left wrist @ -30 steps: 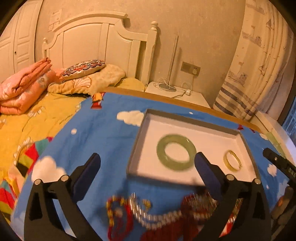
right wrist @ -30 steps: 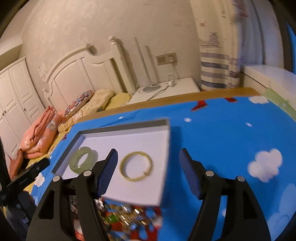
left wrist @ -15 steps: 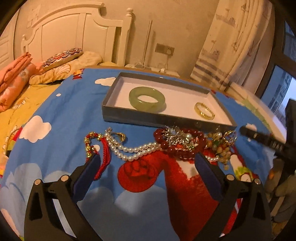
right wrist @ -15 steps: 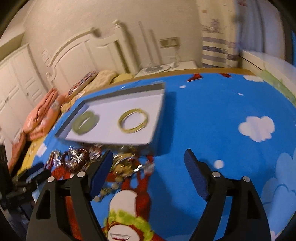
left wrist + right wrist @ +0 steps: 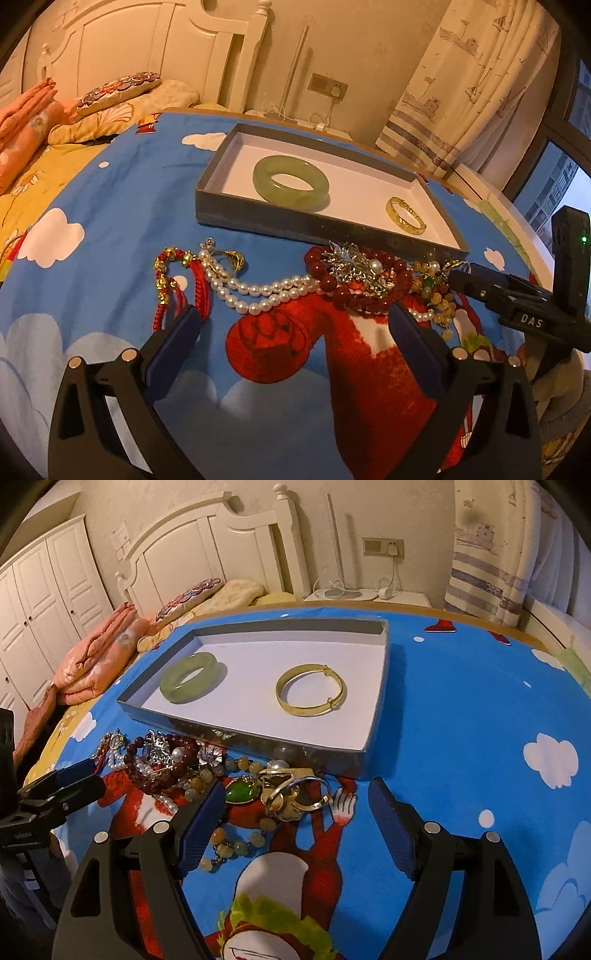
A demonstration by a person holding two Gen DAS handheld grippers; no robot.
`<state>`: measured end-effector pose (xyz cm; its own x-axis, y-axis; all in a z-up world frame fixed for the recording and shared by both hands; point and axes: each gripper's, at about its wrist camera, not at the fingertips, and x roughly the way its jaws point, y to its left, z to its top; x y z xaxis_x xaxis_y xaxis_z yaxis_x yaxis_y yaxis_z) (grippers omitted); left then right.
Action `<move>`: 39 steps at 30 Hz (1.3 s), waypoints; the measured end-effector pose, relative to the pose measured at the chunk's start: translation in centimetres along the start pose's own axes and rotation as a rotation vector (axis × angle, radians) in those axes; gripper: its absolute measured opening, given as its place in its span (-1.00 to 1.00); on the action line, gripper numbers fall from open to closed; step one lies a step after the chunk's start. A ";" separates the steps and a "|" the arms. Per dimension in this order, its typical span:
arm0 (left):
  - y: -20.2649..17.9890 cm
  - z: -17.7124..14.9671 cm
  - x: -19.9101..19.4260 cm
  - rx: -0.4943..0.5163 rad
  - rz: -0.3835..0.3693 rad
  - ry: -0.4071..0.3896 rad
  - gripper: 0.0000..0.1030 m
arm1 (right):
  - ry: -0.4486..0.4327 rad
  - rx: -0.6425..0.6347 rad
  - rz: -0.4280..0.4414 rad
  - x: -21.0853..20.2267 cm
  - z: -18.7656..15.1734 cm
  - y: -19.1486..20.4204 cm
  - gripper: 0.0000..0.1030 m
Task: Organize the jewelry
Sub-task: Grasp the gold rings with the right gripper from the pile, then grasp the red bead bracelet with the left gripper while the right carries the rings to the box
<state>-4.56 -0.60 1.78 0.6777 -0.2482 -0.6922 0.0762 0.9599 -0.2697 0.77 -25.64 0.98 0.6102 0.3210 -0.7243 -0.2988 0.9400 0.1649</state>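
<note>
Jewelry [image 5: 332, 284] lies heaped beside a gray tray [image 5: 295, 225] holding a green bangle [image 5: 290, 182] and a gold bangle [image 5: 311, 690]. Left gripper [image 5: 295, 328] hangs with jaws wide and empty. Right gripper's [image 5: 295, 805] jaws, just narrowing, stand apart around a gold ring [image 5: 299, 794] without touching it.

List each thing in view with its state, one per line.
Tray: open, no lid, flat on the cloth.
Green bangle: flat in the tray.
Gold bangle: flat in the tray, apart from the green one.
Pearl necklace: loose on the cloth, outside the tray.
Red bead bracelet: tangled in the pile.
Left tool: open, empty.
Right tool: open, empty.
</note>
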 end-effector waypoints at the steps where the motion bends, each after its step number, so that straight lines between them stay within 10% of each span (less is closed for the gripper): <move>1: 0.0 0.0 0.0 0.000 0.000 0.000 0.95 | 0.004 -0.006 0.001 0.1 0.0 0.1 0.37; 5: -0.1 0.0 0.2 0.011 0.006 0.014 0.95 | 0.023 -0.011 -0.005 0.5 0.0 0.2 -0.20; 21: -3.5 1.8 0.1 0.061 -0.006 0.008 0.83 | -0.054 0.038 -0.005 -0.8 -0.2 -0.8 -0.21; 39: -9.5 2.0 4.2 0.423 -0.018 0.093 -0.03 | -0.073 0.074 0.064 -1.1 -0.2 -1.6 -0.21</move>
<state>-0.95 -10.47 2.71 0.6063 -0.2571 -0.7525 0.3934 0.9194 0.0028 0.44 -27.50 1.36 0.6444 0.3857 -0.6603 -0.2856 0.9224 0.2600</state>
